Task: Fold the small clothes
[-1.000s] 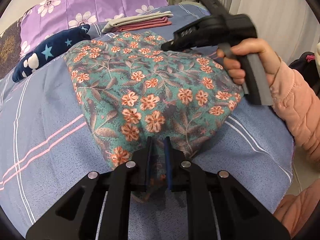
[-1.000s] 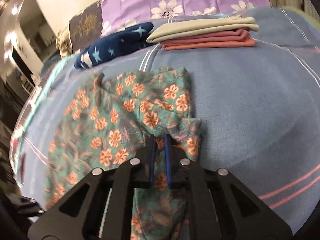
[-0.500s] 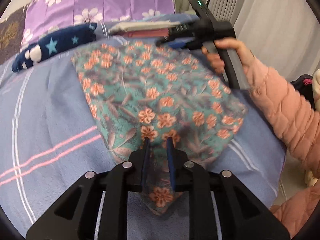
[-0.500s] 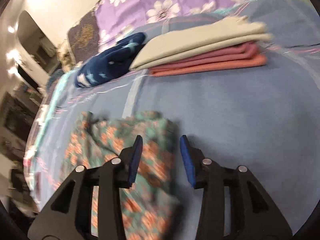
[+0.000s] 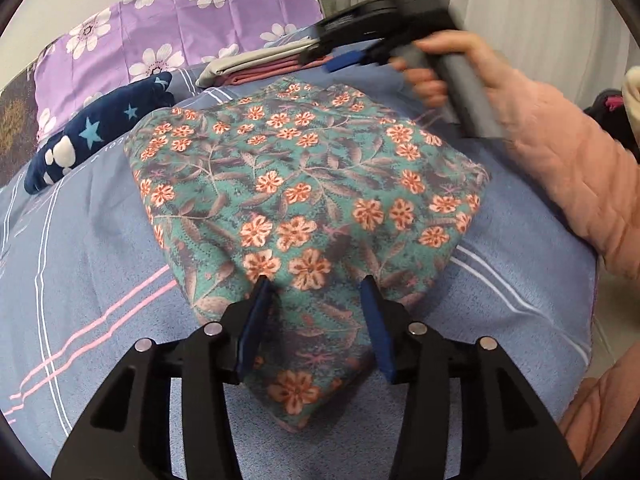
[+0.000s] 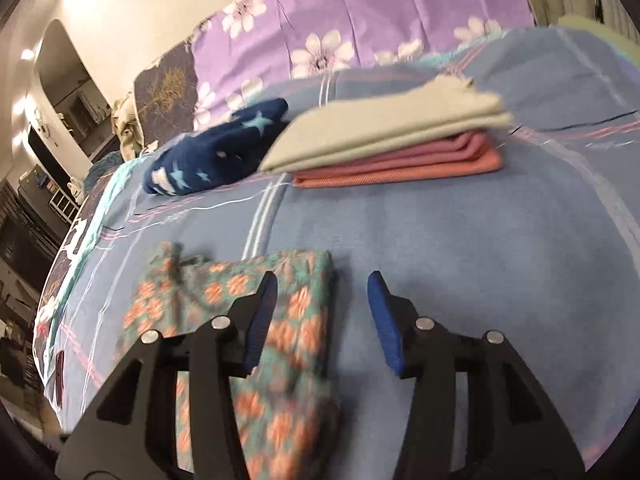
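A teal garment with orange flowers point(image 5: 304, 184) lies folded on the blue striped bed cover point(image 5: 88, 264). My left gripper point(image 5: 316, 284) is open, its blue pads point(image 5: 256, 312) either side of the garment's near corner, holding nothing. My right gripper point(image 6: 322, 284) is open and empty, above the garment's far right corner point(image 6: 280, 320). It also shows in the left wrist view point(image 5: 340, 56), held in a hand above the garment's far edge.
A folded stack of beige, pink and coral cloths point(image 6: 400, 140) lies beyond the garment. A navy star-print piece point(image 6: 216, 160) lies left of the stack. A purple flowered pillow point(image 6: 360, 20) is at the back. The bed edge point(image 5: 588, 320) is on the right.
Both grippers have let go of the floral garment and opened. The right gripper has lifted and moved back from the garment's far corner. The garment now lies flat and folded.
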Available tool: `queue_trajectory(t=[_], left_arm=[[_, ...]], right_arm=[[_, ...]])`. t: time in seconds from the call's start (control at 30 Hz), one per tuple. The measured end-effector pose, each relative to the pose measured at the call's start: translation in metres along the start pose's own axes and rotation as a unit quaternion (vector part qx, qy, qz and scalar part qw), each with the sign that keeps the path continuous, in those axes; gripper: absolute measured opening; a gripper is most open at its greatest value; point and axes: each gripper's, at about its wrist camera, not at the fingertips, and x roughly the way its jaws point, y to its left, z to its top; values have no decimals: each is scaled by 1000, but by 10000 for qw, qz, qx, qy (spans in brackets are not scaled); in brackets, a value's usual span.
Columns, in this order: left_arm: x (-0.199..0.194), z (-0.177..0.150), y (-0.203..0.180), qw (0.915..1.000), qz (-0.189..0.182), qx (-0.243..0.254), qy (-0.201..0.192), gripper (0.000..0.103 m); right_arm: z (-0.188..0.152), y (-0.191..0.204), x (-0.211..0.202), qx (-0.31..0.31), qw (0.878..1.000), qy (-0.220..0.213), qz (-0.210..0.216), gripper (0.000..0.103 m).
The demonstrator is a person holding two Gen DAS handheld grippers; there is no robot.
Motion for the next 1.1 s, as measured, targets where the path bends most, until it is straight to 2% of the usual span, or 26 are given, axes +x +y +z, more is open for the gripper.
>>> queue_trajectory(t=[0.1,0.2,0.3,0.33,0.37,0.43,0.57,0.77,0.9,1.03,1.1], left_arm=[[-2,1,5,9996,-100,-250,-13,48],[-1,2,4,9997,-38,-259,-30,48],[1,2,1,9998,62,-183,-18,50],[0,1,-1,9998,79,-163,-18,51],[-1,1,-1,9998,89,-149,-24,51],[-2,-1,-3,9999,110,-123,-39,53],[-4,-3,-5,9998,142,-108,-45,56],[-6,-5,-3,9997,108,-200,-83,57],[-14,-3,2,9994,52,-291,-187,57],[-29,2,21,9969,172,-601,-476,60],[-30,2,34,9949,232,-839,-501,61]], right_arm=[[-30,19,-38,-360,9989,-32,300,36],[-65,42,-58,-789,9959,55,447,33],[-103,57,-57,-933,9929,403,614,31],[-113,60,-53,-974,9926,513,506,31],[-124,60,-47,-1068,9924,572,226,29],[-137,60,-46,-1224,9918,377,53,29],[-140,62,-48,-1138,9930,292,-97,33],[-141,50,-46,-726,9965,378,164,41],[-142,52,-48,-735,9964,358,210,46],[-143,52,-55,-500,9984,112,239,47],[-142,48,-59,-280,9992,-2,300,48]])
